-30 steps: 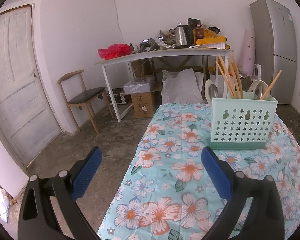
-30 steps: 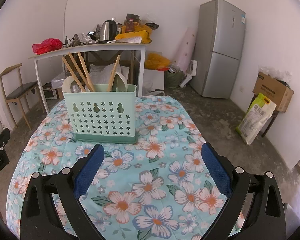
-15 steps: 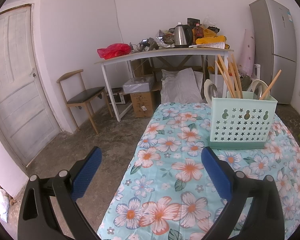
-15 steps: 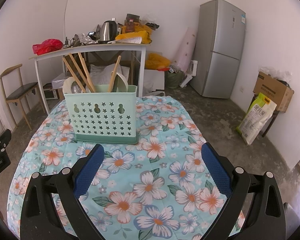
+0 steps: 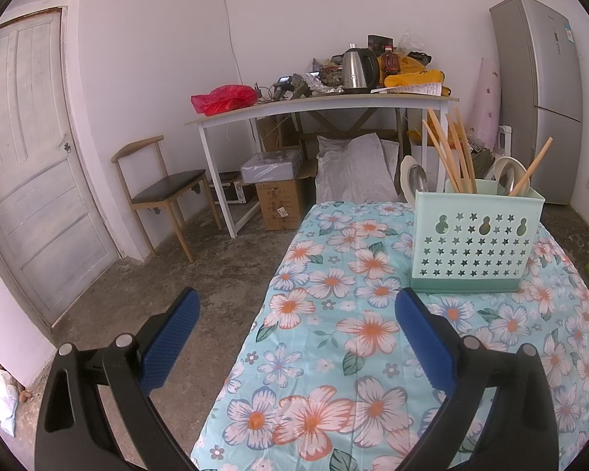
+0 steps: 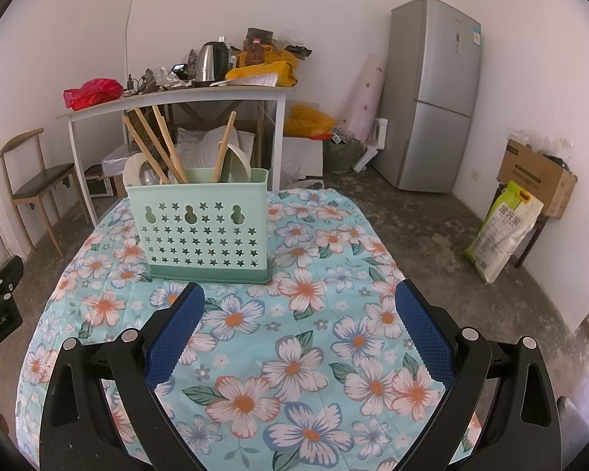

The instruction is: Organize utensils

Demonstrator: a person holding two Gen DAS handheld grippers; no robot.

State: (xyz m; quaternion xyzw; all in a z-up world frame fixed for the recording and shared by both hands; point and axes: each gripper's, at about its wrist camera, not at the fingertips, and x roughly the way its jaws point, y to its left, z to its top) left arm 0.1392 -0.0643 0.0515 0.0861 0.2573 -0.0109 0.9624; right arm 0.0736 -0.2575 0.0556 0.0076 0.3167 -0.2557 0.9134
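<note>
1. Compared with the frame 1.0 s ago, the mint-green utensil caddy (image 6: 206, 227) sits slightly higher and smaller in the right wrist view, so the right gripper (image 6: 299, 329) has backed away a little; the left wrist view is nearly unchanged.
2. The right gripper has its 2 blue-padded fingers (image 6: 174, 337) spread wide apart, with nothing between them. It hovers above the floral tablecloth (image 6: 294, 353).
3. The left gripper (image 5: 296, 335) also has its fingers set wide apart and holds nothing. Its left finger (image 5: 169, 339) hangs over the concrete floor (image 5: 145, 298) beyond the table edge; its right finger lies over the cloth.
4. The caddy stands upright on the cloth, ahead of both grippers and clear of them.
5. Wooden chopsticks (image 5: 449, 153) lean out of the caddy's left side; 1 more wooden stick (image 5: 530, 167) leans right.
6. A metal spoon (image 5: 417, 180) and a pale rounded utensil (image 5: 504, 172) rise above the rim. The compartment that holds each one cannot be determined.
7. Behind the table stands a white desk (image 5: 322, 104) bearing a steel kettle (image 5: 357, 68) and a red bag (image 5: 224, 98).
8. A wooden chair (image 5: 159, 192) stands left of the desk, and a silver refrigerator (image 6: 436, 94) stands right.
</note>
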